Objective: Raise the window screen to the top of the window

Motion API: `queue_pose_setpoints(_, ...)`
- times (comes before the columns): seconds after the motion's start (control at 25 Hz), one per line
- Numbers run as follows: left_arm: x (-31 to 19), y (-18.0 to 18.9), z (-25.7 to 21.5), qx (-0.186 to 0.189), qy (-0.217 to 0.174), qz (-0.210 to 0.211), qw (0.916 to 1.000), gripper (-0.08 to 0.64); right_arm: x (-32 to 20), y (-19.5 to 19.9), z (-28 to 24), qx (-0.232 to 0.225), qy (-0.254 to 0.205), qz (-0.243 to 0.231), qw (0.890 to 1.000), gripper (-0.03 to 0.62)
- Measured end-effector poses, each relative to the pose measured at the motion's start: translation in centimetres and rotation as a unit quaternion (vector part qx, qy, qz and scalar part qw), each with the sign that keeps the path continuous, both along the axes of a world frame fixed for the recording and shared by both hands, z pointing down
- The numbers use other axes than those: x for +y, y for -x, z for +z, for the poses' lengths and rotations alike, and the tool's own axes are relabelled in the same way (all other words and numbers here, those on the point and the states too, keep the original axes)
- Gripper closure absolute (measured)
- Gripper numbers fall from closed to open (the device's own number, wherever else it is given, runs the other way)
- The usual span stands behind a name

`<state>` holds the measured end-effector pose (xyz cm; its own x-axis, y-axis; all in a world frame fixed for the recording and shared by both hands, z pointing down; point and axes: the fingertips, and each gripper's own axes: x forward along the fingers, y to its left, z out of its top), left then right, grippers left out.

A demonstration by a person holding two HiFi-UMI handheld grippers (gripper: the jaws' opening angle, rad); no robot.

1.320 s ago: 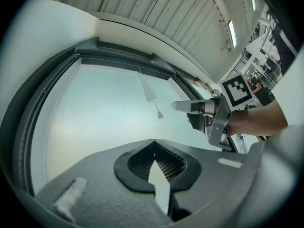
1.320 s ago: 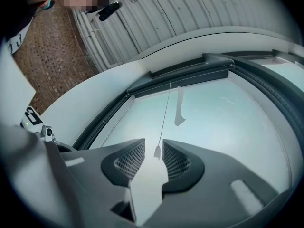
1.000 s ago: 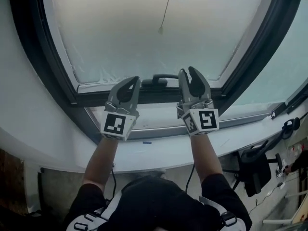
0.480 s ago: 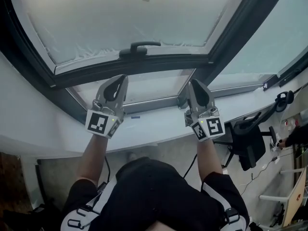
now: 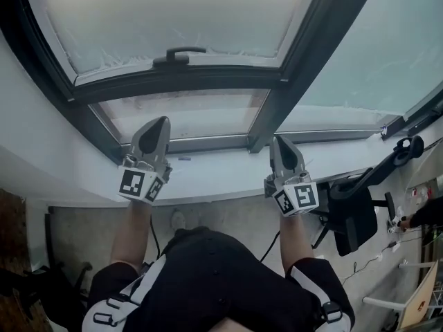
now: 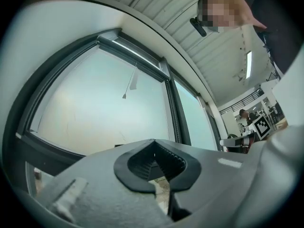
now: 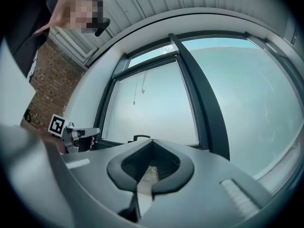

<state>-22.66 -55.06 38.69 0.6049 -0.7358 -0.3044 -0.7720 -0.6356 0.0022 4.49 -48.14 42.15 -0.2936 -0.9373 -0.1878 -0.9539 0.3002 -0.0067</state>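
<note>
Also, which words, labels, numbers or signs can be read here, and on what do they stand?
None: no readable text in any view.
Left gripper, shut: its cube bears a black-and-white square marker, a pattern without letters.
Right gripper, jaws just closed on nothing: the same kind of marker.
Window handle and frame: no label visible.

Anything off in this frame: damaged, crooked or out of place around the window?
Mildly. The screen sits low, its handle just above a bare strip of glass, and its bottom edge looks puckered. The left gripper and right gripper are both shut on nothing, below the handle, by the sill.
</note>
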Motion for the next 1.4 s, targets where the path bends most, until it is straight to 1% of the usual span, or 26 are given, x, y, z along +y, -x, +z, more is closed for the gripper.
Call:
queue_pose_setpoints(0.24,5.5,-1.6,3.0,-0.016,0.035,-0.043,0.9983,0.557,2.9,-1.7,2.7,-0.022,0.023,-0.029,0.999,0.587)
queue_pose_setpoints(0.48,8.5,-1.6,4.6,-0.02,0.057,-0.054,0.9967,0.557,5.4,-2.5,3.7,-0.052,0.025,-0.031,0.998,0.588)
queue_pose_setpoints(0.68,9.1,-1.6,5.6,-0.014,0.069,-0.044,0.9965,0.557,6.3,-1.0,4.6,-0.046,0.033,-0.027,0.998,0.589)
queue_pose_setpoints(0.88,9.4,-0.2,6.2,-0.007,0.077,-0.04,0.9961,0.557,6.1,1.6,5.7,-0.049,0.051,-0.036,0.997,0.588)
queue_pose_setpoints(1.08,8.9,1.8,6.0,0.005,0.079,-0.044,0.9959,0.557,5.3,3.2,5.5,-0.063,0.046,-0.038,0.996,0.588)
queue_pose_setpoints(1.24,8.3,2.9,5.7,0.008,0.072,-0.049,0.9962,0.557,5.0,4.7,4.7,-0.059,0.036,-0.047,0.996,0.588)
queue_pose_setpoints(1.4,8.1,3.5,5.7,0.007,0.073,-0.044,0.9963,0.557,4.5,5.3,4.8,-0.063,0.039,-0.039,0.997,0.588)
